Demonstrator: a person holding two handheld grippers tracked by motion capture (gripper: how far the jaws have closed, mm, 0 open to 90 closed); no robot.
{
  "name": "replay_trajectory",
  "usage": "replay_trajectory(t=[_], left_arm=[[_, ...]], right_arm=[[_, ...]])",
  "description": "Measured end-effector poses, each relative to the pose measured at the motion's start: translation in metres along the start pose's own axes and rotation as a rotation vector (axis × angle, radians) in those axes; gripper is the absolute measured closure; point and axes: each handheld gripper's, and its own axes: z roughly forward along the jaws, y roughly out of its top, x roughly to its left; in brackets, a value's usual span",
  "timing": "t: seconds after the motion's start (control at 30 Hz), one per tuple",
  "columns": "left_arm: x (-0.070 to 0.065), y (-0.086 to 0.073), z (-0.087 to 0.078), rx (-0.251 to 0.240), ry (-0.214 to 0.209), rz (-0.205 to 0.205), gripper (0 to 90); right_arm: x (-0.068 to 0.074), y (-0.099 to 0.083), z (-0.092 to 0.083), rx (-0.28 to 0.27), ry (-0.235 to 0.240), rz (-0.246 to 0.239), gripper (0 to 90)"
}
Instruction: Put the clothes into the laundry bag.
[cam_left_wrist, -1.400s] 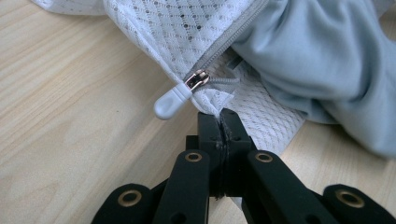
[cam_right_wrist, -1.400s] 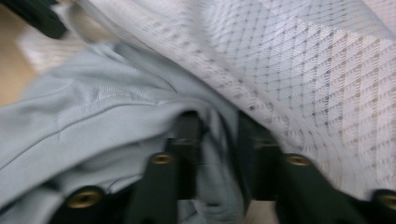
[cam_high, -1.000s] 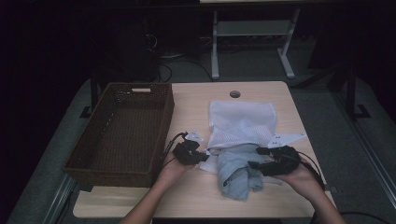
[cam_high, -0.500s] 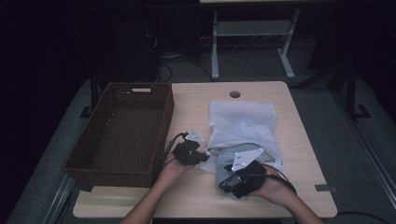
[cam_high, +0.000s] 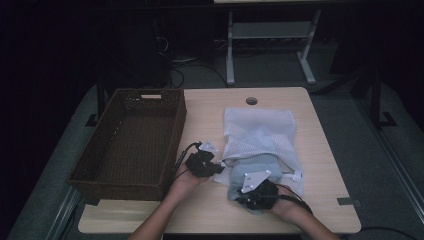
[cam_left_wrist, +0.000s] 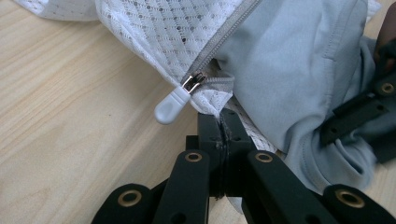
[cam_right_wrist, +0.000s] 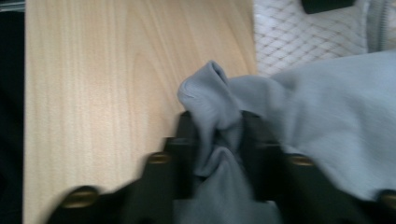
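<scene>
A white mesh laundry bag (cam_high: 257, 130) lies on the wooden table (cam_high: 210, 107) with a pale blue garment (cam_high: 248, 168) spilling from its near, open end. My left gripper (cam_high: 219, 168) is shut on the bag's mesh edge (cam_left_wrist: 212, 100) just below the white zipper pull (cam_left_wrist: 170, 102); in the left gripper view the left gripper (cam_left_wrist: 220, 125) pinches that hem. My right gripper (cam_high: 242, 196) sits at the garment's front edge. Its jaws have just been closing, and in the right gripper view the right gripper (cam_right_wrist: 218, 135) squeezes a bunched fold of the blue garment (cam_right_wrist: 327, 112).
A dark brown wicker basket (cam_high: 150, 95) stands on the table's left half, close to my left hand. A round cable hole (cam_high: 251, 100) is at the table's far edge. Bare wood (cam_high: 200, 215) lies along the near edge. Desk legs and cables are on the dark floor behind.
My right gripper moved from the garment's right side leftward and down to its front edge, and closed on a fold of blue cloth. The left gripper kept still.
</scene>
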Motion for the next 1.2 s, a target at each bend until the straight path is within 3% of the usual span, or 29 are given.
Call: replay_trajectory(t=[0.13,0.23,0.33,0.43,0.57,0.77,0.97,1.07,1.13,1.2], left_arm=[[0.0,0.0,0.0,0.0,-0.002,0.005,88.9],[-0.001,0.0,0.001,0.0,-0.005,0.003,88.9],[-0.003,0.001,0.002,0.008,-0.009,0.011,89.0],[-0.006,0.002,0.003,0.011,-0.013,0.019,89.0],[-0.009,0.003,0.003,0.018,-0.02,0.031,89.0],[-0.012,0.004,0.004,0.029,-0.029,0.045,89.1],[-0.012,0.003,0.006,0.043,-0.039,0.047,89.1],[-0.015,0.003,0.007,0.055,-0.047,0.059,89.2],[-0.016,0.004,0.007,0.059,-0.048,0.066,89.2],[-0.016,0.004,0.007,0.059,-0.049,0.064,89.1]], right_arm=[[-0.004,-0.001,-0.001,-0.019,0.006,0.04,83.3],[-0.011,0.0,-0.011,-0.079,-0.014,0.074,83.5],[-0.02,0.002,-0.023,-0.132,-0.066,0.112,83.5],[-0.032,0.005,-0.028,-0.148,-0.124,0.158,83.5],[-0.042,0.007,-0.027,-0.147,-0.164,0.186,83.5],[-0.058,0.012,-0.019,-0.102,-0.238,0.216,83.7],[-0.072,0.008,-0.016,-0.084,-0.291,0.277,83.8],[-0.086,0.01,-0.017,-0.063,-0.363,0.314,83.8],[-0.091,0.008,-0.016,-0.067,-0.377,0.33,83.8],[-0.099,0.004,-0.015,-0.088,-0.36,0.374,83.6]])
